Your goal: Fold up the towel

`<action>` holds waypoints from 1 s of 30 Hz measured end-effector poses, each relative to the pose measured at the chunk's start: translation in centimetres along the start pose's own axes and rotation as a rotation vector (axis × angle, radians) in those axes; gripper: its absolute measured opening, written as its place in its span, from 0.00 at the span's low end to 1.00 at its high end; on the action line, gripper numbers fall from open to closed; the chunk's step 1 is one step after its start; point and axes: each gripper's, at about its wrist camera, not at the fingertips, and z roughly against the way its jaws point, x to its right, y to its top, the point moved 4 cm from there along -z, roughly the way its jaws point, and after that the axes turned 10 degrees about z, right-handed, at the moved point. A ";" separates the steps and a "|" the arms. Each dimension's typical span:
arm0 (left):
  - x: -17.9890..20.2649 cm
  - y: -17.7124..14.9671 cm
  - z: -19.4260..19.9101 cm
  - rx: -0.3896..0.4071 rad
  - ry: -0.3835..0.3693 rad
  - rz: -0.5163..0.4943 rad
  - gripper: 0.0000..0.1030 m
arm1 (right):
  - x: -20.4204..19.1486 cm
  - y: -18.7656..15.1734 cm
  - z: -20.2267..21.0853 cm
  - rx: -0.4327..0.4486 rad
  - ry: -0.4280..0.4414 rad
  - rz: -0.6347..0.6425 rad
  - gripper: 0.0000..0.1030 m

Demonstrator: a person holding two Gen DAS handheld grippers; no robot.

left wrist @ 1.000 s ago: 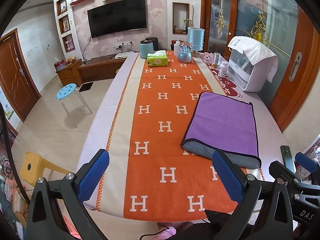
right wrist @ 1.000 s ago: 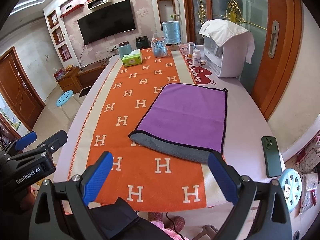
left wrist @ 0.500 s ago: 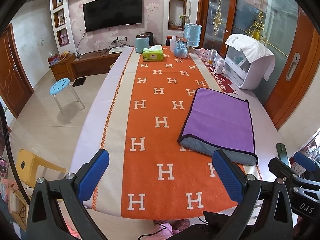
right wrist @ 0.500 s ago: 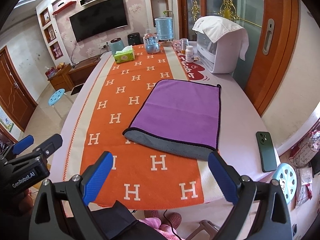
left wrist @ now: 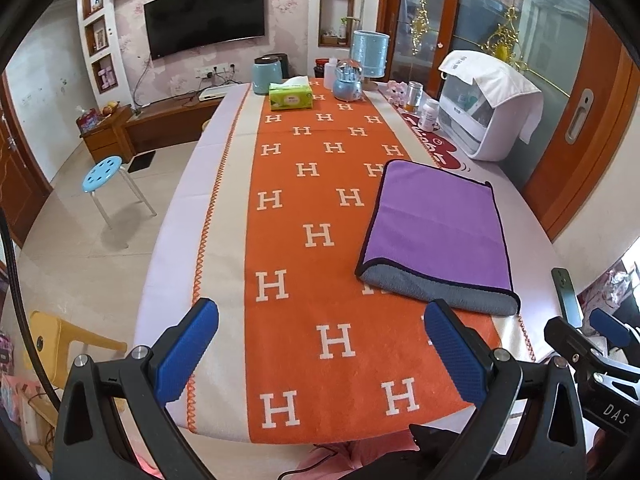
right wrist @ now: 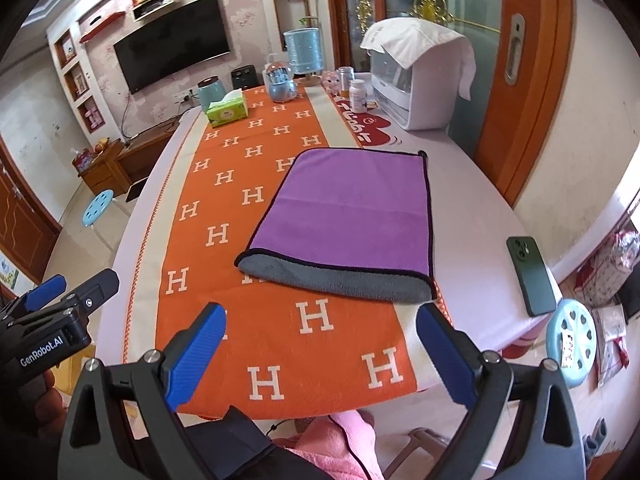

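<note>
A purple towel with a grey underside lies folded flat on the right half of the table, its grey fold edge toward me; it also shows in the right wrist view. My left gripper is open and empty, held above the near table edge, left of the towel. My right gripper is open and empty, held above the near edge just in front of the towel. Neither gripper touches the towel.
An orange runner with white H marks covers the long table. A green phone lies right of the towel. A tissue box, kettle, bottles and a white appliance stand at the far end. Stools stand beside the table.
Both grippers have drawn back and risen from the table; the towel looks smaller and farther away. The towel itself has not moved. Both grippers stay open.
</note>
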 end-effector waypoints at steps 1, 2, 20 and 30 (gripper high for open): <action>0.1 0.1 -0.2 0.000 -0.010 -0.006 0.99 | 0.0 -0.1 0.0 0.002 -0.001 -0.006 0.94; 0.2 0.1 -0.4 -0.002 -0.017 -0.016 0.99 | 0.1 -0.2 0.0 0.004 -0.004 -0.010 0.94; 3.9 1.5 -5.2 -0.044 -0.047 -0.202 0.99 | 3.2 -0.6 -2.5 0.043 -0.058 0.004 0.93; 5.5 2.1 -8.9 -0.093 -0.089 -0.299 0.99 | 5.5 -1.1 -4.9 0.050 -0.084 0.099 0.93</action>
